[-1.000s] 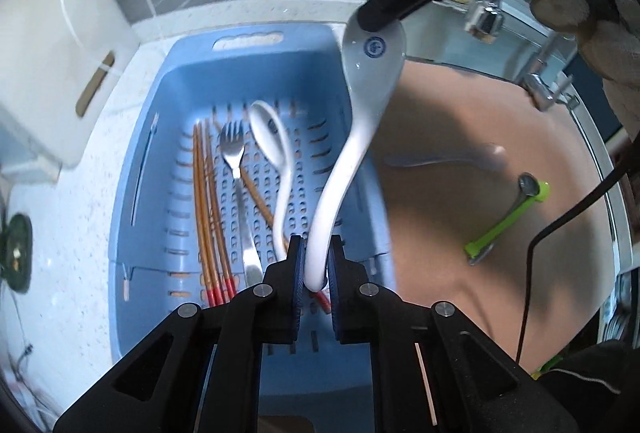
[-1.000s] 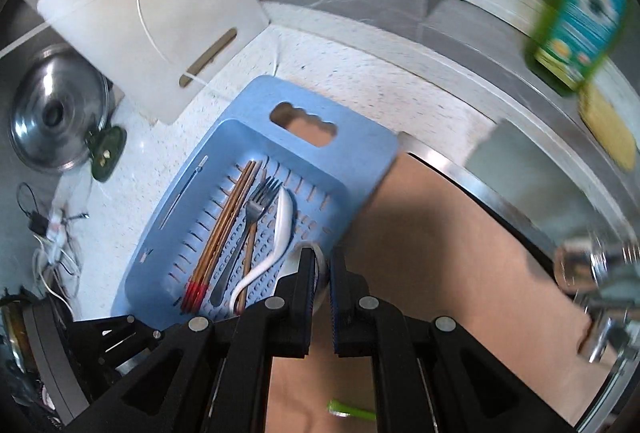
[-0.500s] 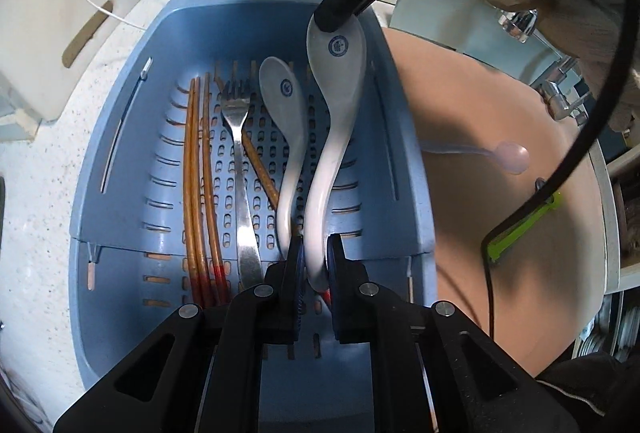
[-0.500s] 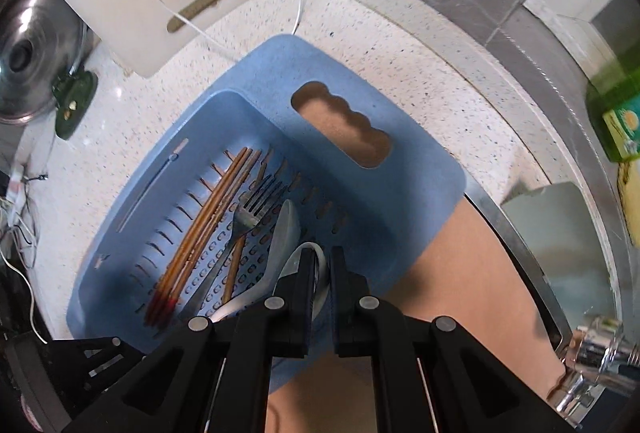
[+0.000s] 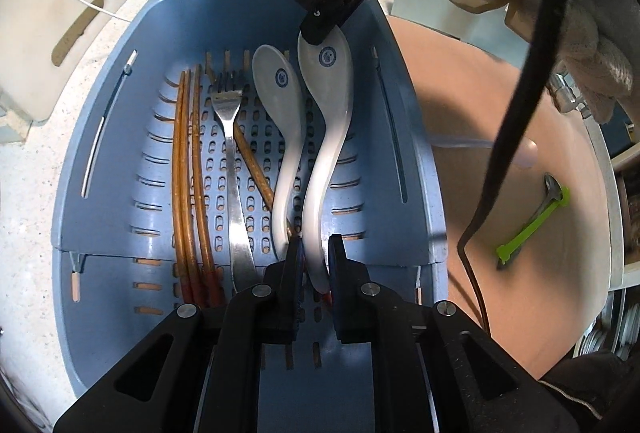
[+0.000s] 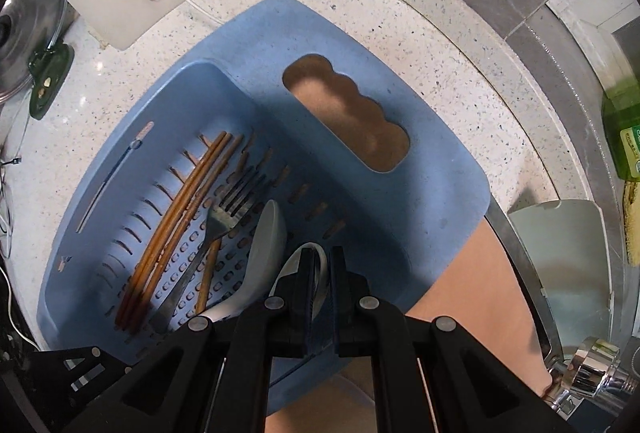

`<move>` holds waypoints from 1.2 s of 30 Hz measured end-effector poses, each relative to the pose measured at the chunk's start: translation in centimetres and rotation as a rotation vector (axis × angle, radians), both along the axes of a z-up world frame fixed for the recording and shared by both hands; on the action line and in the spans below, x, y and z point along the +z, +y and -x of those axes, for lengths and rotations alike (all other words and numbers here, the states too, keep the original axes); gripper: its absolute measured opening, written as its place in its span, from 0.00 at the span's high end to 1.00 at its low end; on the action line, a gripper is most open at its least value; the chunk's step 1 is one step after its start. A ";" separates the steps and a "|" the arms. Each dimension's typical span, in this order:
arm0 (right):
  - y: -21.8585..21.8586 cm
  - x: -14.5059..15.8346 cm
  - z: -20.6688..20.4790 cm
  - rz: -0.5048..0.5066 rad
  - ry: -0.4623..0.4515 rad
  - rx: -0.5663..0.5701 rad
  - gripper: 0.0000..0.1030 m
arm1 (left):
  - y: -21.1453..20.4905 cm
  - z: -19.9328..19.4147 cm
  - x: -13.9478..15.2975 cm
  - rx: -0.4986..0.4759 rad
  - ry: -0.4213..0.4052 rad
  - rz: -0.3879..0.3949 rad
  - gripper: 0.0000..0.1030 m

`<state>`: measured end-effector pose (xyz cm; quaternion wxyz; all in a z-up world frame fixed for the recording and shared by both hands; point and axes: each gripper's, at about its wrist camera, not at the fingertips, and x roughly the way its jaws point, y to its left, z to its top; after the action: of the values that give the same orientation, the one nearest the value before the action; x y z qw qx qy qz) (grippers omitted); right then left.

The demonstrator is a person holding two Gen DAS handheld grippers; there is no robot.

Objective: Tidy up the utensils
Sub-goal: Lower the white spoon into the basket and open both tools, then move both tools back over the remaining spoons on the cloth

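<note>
We have the white spoon (image 5: 326, 137) stretched along the right side of the blue basket (image 5: 120, 113), which sits at the bench's edge beside the sink (image 5: 500, 193); our left claw (image 5: 314, 273) is clenched on the handle end, our right claw (image 5: 320, 33) clenched on the rim of the bowl end; a second white spoon (image 5: 286, 121) lies just beside it, then the fork (image 5: 232, 169) and the chopsticks (image 5: 186, 169) toward the basket's left wall. We judge the spoon is low over the slotted floor, though we cannot tell whether it touches. The risks: if one claw lets go first, the glazed spoon may swing and knock its neighbour; if released while tilted, it may roll onto the other spoon; the green-handled tool (image 5: 528, 225) is in the sink, apart from the rest.
</note>
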<state>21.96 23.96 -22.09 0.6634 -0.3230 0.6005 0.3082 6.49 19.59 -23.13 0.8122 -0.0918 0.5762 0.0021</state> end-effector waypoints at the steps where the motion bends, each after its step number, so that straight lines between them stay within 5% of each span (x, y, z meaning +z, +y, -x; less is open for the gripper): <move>1: 0.1 -0.3 0.1 0.005 0.000 0.004 0.94 | -0.1 -0.1 -0.1 -0.004 0.005 0.001 0.89; 20: 1.4 -0.6 -0.5 -0.079 0.028 -0.015 0.93 | -0.6 -0.5 -0.4 -0.019 0.011 0.017 0.87; 36: -5.0 6.8 -1.0 -0.309 0.054 -0.079 0.89 | 2.9 2.7 4.1 0.042 -0.071 -0.036 0.87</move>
<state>22.96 19.00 -15.27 0.7002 -0.1848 0.5759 0.3793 3.81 22.45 -19.07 0.8333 -0.0894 0.5449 0.0261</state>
